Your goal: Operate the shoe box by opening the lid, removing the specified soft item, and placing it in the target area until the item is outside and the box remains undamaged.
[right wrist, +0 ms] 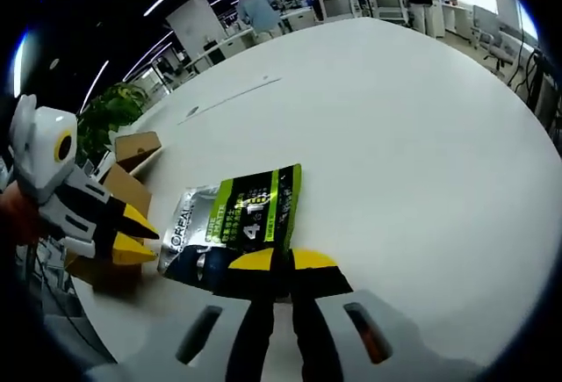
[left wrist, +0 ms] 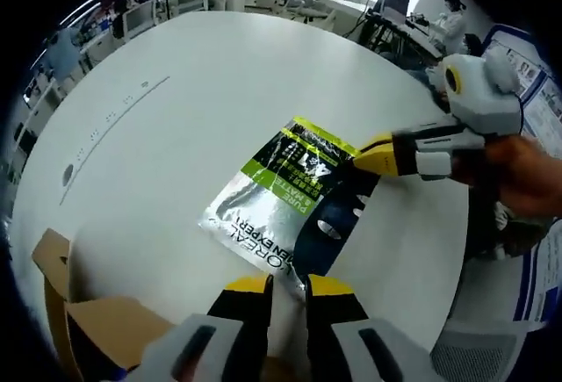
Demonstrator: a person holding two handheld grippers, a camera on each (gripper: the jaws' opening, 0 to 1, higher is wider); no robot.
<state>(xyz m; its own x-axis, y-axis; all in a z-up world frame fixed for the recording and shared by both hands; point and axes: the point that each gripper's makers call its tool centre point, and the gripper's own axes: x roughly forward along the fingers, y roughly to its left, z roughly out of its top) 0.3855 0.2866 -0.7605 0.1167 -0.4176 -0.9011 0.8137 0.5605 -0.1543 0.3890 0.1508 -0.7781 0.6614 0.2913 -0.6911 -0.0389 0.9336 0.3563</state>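
The left gripper [left wrist: 286, 287] has two yellow tips close together, pinched on the near edge of one flat, shiny pouch in silver, green and black [left wrist: 290, 196]. In the right gripper view this same gripper [right wrist: 140, 234] comes in from the left, its tips at the silver end of the pouch [right wrist: 235, 224].

The right gripper [right wrist: 272, 263] also has two yellow tips nearly touching, and they squeeze the dark end of the pouch. In the left gripper view it [left wrist: 364, 155] reaches in from the right, held by a hand [left wrist: 520, 169], and grips the green corner.

So one pouch is held at both ends by two grippers. It lies flat on the big round white table [left wrist: 202, 101], outside the box.

One brown cardboard shoe box [left wrist: 79, 316] sits at the table edge beside the pouch, with its flaps open. In the right gripper view the box [right wrist: 123, 180] is behind the left gripper.

Far behind are desks and some people.
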